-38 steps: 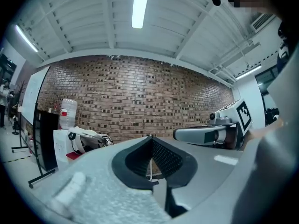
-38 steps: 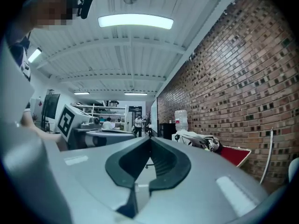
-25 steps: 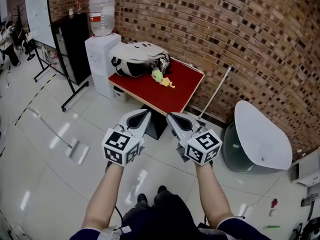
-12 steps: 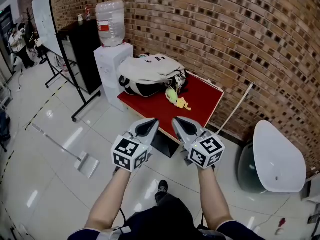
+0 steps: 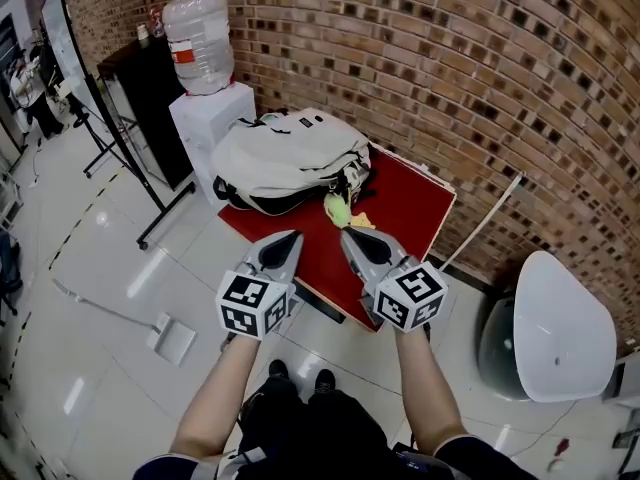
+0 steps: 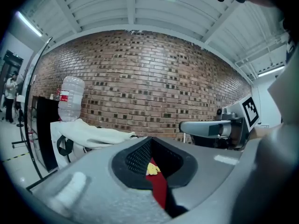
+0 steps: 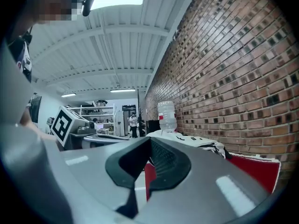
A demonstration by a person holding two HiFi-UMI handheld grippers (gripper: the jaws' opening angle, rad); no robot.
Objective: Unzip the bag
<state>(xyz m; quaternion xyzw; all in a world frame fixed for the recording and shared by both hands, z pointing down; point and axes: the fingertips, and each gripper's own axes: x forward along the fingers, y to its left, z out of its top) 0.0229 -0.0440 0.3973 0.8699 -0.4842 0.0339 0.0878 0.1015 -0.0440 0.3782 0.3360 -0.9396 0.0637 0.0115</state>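
Note:
A cream and black backpack [image 5: 290, 158] lies on a small red table [image 5: 415, 208] against the brick wall. It also shows in the left gripper view as the backpack [image 6: 93, 134] and in the right gripper view as the backpack [image 7: 187, 138]. A green and yellow toy [image 5: 338, 206] rests beside it. My left gripper [image 5: 290, 236] and right gripper [image 5: 350, 234] are held side by side over the table's near edge, short of the bag. Both are shut and hold nothing. Through the left gripper [image 6: 148, 141] I glimpse the toy [image 6: 152, 169].
A white water dispenser [image 5: 205, 118] with a bottle [image 5: 198, 28] stands left of the table, then a black cabinet [image 5: 145, 88] and a whiteboard stand [image 5: 90, 98]. A white chair [image 5: 565, 313] is at right. A stick [image 5: 485, 218] leans on the wall. A dustpan [image 5: 170, 338] lies on the floor.
The person has stepped closer to the table. The bag looks larger, and both shut grippers now reach over the table's near edge.

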